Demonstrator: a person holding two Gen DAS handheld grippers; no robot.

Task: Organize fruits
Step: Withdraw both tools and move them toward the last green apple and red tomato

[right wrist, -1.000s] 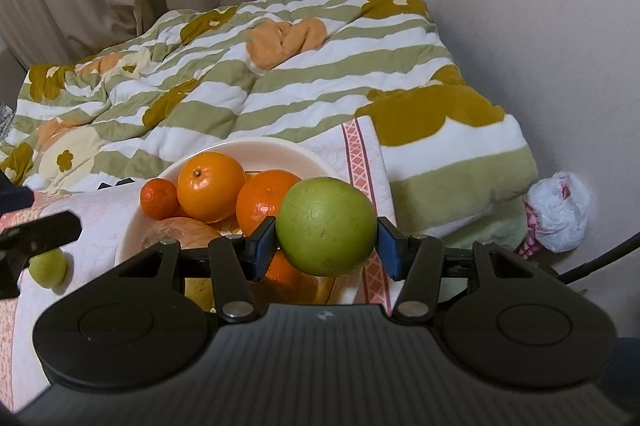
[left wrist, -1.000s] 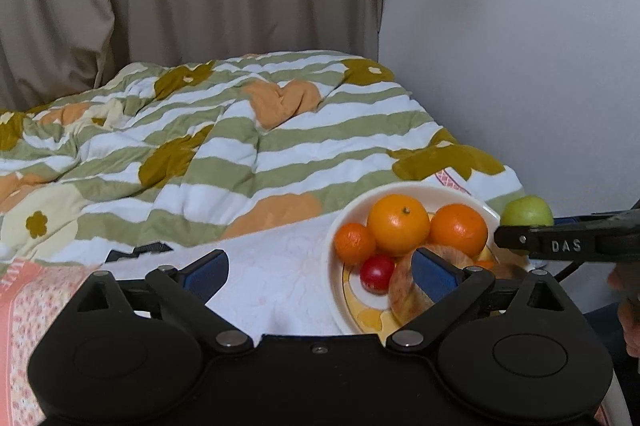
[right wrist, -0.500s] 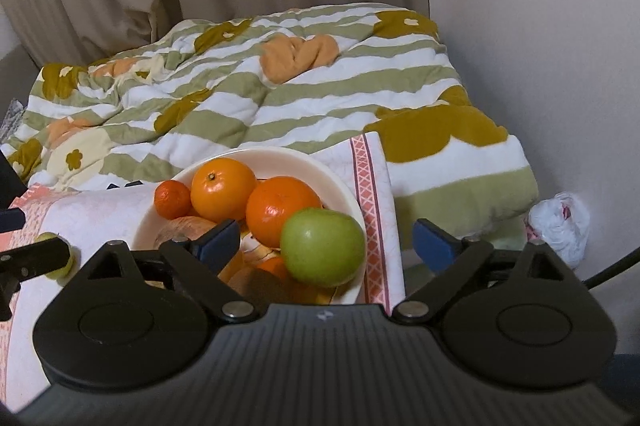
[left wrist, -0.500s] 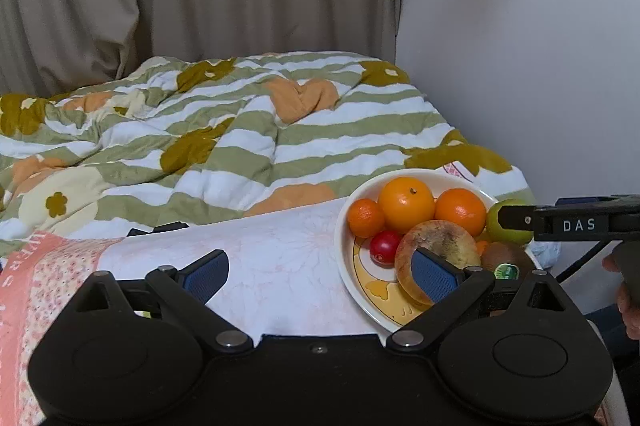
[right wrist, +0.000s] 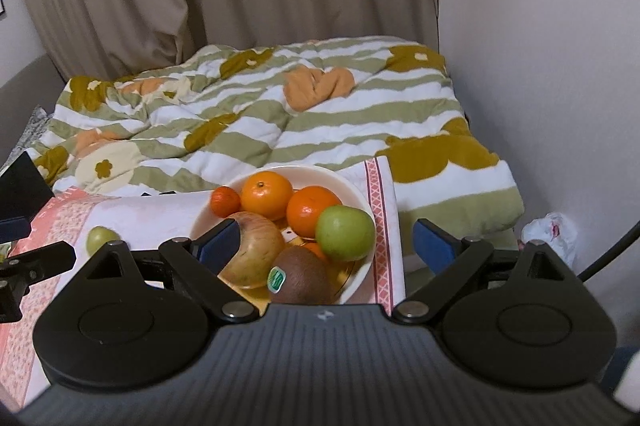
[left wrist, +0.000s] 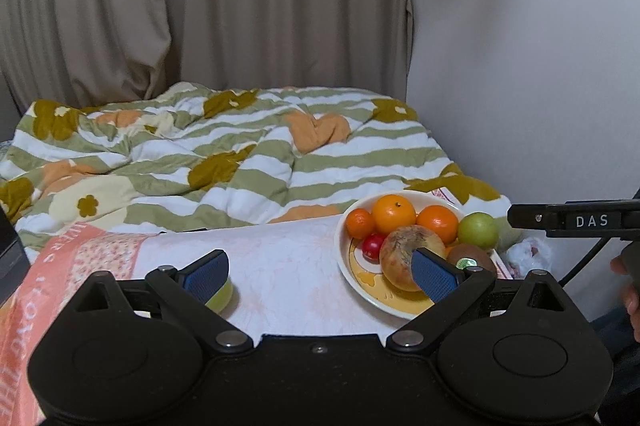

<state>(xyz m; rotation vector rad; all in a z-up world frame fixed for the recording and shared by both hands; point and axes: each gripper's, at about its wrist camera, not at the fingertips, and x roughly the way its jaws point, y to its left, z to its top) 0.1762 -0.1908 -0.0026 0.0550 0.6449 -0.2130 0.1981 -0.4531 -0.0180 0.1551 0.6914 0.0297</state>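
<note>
A white bowl (right wrist: 362, 203) (left wrist: 344, 258) on the cloth-covered table holds two oranges (right wrist: 266, 193), a small mandarin (right wrist: 225, 201), a brownish apple (right wrist: 256, 252), a kiwi (right wrist: 304, 276), a red fruit (left wrist: 373, 246) and a green apple (right wrist: 345, 233) (left wrist: 477, 230) at its right rim. My right gripper (right wrist: 326, 242) is open and empty, just in front of the bowl. My left gripper (left wrist: 320, 272) is open and empty over the cloth. A small yellow-green fruit (left wrist: 220, 296) (right wrist: 102, 238) lies on the cloth behind my left gripper's left finger.
A striped floral duvet (left wrist: 240, 161) covers the bed behind the table. Curtains and a white wall stand beyond. A white plastic bag (right wrist: 550, 232) lies on the floor at the right. A dark object (right wrist: 22, 189) sits at the table's left edge.
My right gripper opened and left the green apple in the bowl, then drew back. My left gripper also pulled back and up, so the small yellow-green fruit came into view.
</note>
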